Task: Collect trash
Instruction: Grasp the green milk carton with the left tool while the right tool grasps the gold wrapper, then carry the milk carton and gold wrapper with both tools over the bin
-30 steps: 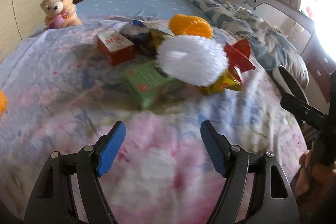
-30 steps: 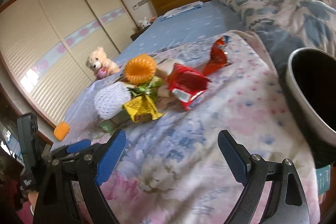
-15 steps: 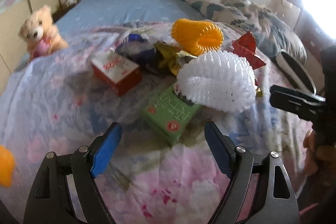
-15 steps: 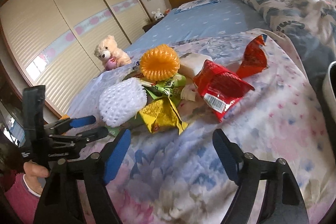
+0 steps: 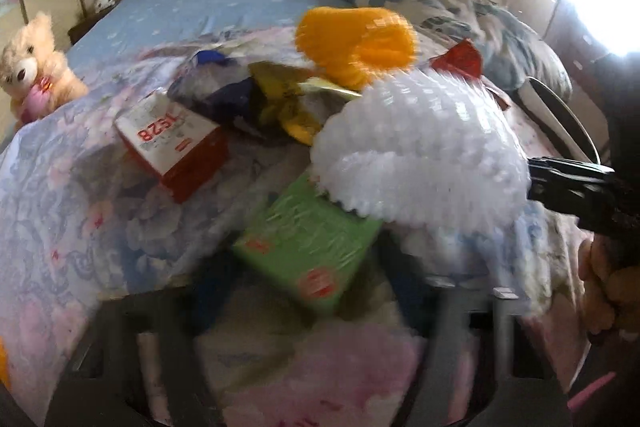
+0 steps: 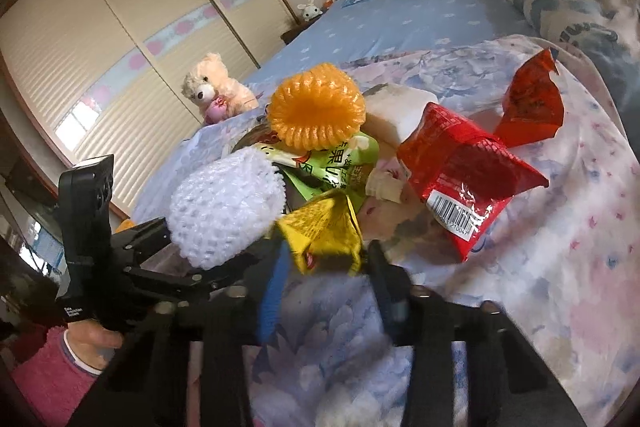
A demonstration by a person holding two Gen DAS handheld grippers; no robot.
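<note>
The right gripper [image 6: 326, 281] has just been closing and its blue-padded jaws now stand narrow at the lower edge of the crinkled yellow foil snack wrapper [image 6: 322, 227]. The near fingers are blurred, so whether the pads already press the foil cannot be told. The left gripper [image 5: 316, 291] has also just been closing, around the near corner of the flat green film-wrapped packet [image 5: 308, 247]; its jaws are a dark smear in its own view, and I judge them still apart from the packet rather than gripping it.

The trash lies in one heap on the pink and blue flowered quilt [image 6: 540, 287] at the foot of the bed.

Risks, as I judge them:
- The white foam fruit net [image 5: 420, 155] rests on the green packet. Pulling the packet out could roll the net off the heap.
- The yellow wrapper is thin and slippery; a pinch on its edge alone could slide off, or catch the quilt beneath.
- Both grippers work close together at the same heap and could knock each other.

Count of what shows:
- foam fruit nets: two, the white one and an orange foam net [image 6: 316, 113]
- red foil snack bags: two, a large one with a barcode [image 6: 460, 179] and a smaller crumpled one [image 6: 528, 99]
- yellow wrapper: one
- green printed pouch [image 6: 340, 167]: one
- green packet: one
- red and white carton [image 5: 172, 143]: one
- cream teddy bear [image 6: 212, 87], no trash: one
</note>
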